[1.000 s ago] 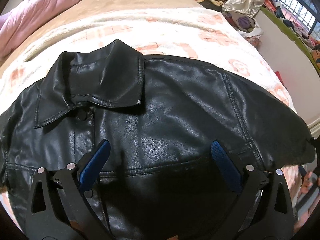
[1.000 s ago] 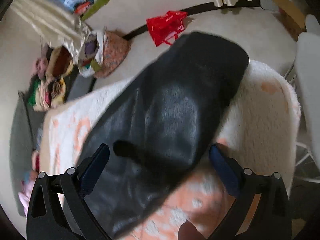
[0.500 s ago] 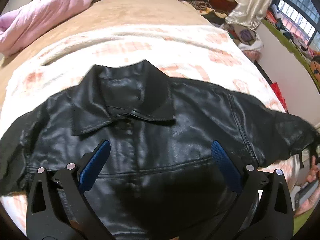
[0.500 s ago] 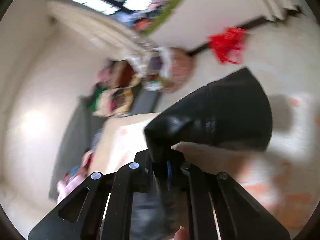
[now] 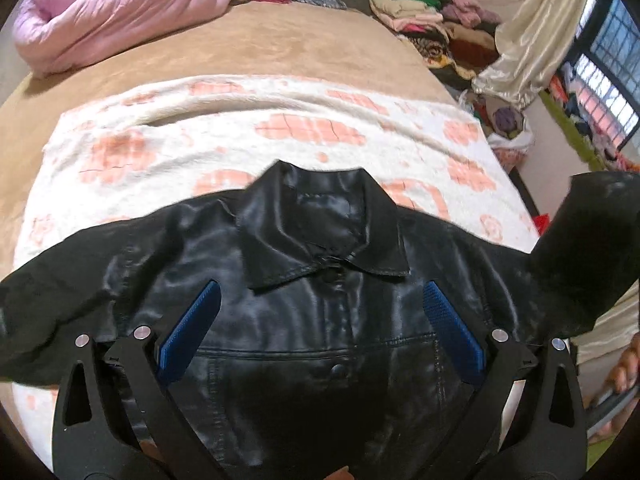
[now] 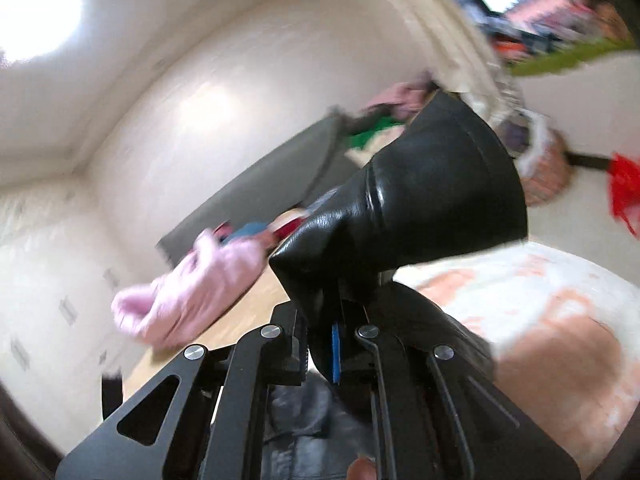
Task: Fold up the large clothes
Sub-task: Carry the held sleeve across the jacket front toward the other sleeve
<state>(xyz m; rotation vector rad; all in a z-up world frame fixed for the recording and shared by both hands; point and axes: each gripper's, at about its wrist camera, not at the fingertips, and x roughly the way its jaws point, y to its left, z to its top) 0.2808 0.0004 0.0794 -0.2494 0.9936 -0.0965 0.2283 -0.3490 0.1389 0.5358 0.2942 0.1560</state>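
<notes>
A black leather jacket (image 5: 312, 320) lies front up on a white and orange blanket (image 5: 280, 132), collar (image 5: 320, 232) toward the far side. My left gripper (image 5: 318, 312) is open, hovering over the jacket's chest just below the collar. My right gripper (image 6: 320, 344) is shut on the jacket's right sleeve (image 6: 424, 200) and holds it lifted off the bed. That raised sleeve also shows at the right edge of the left wrist view (image 5: 584, 248). The left sleeve (image 5: 44, 304) lies flat at the left.
A pink quilt (image 5: 112, 12) lies at the far left of the tan bed cover (image 5: 280, 48). Piled clothes (image 5: 432, 20) and a cream curtain (image 5: 532, 40) stand at the far right. A red bag (image 6: 624, 188) lies on the floor by the wall.
My right gripper closed on the right sleeve and lifted it up off the bed. My left gripper drew back, so the collar now sits centred in its view.
</notes>
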